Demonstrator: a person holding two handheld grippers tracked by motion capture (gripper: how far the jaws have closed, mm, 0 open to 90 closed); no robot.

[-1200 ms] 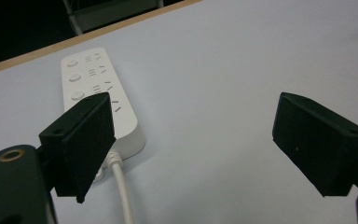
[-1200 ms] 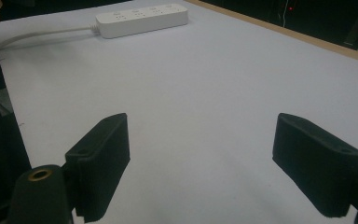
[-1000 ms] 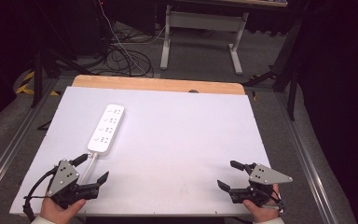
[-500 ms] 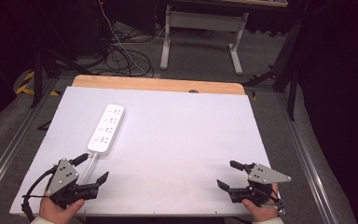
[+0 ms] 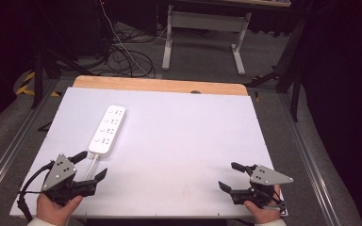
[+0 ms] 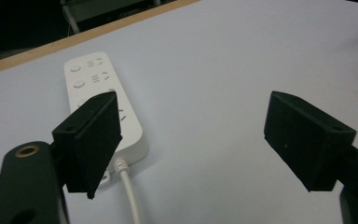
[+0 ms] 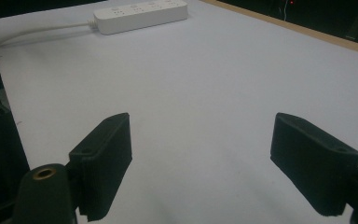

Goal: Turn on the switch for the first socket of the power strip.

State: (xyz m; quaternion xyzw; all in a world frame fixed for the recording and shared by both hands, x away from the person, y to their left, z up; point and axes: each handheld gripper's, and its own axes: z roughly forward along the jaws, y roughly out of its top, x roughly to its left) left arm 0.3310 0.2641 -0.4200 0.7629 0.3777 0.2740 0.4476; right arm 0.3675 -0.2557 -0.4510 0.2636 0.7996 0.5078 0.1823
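Note:
A white power strip (image 5: pixel 107 130) lies on the left half of the white table top (image 5: pixel 184 141), its long side running away from me. Its white cord (image 5: pixel 92 162) leads back toward the near edge. My left gripper (image 5: pixel 93 164) sits just behind the strip's near end, open, and its jaws have just been closing a little. In the left gripper view the cord (image 6: pixel 128 191) lies on the table between the jaws, close to the left one, and the pads touch nothing. The right gripper (image 5: pixel 229 175) rests open near the front right corner, nothing between its jaws.
A strip of bare wood (image 5: pixel 160 84) borders the table's far edge. Beyond it, on the floor, stand a grey table frame (image 5: pixel 202 28) and loose cables (image 5: pixel 122 56). Metal rails (image 5: pixel 306 155) run along both sides of the table.

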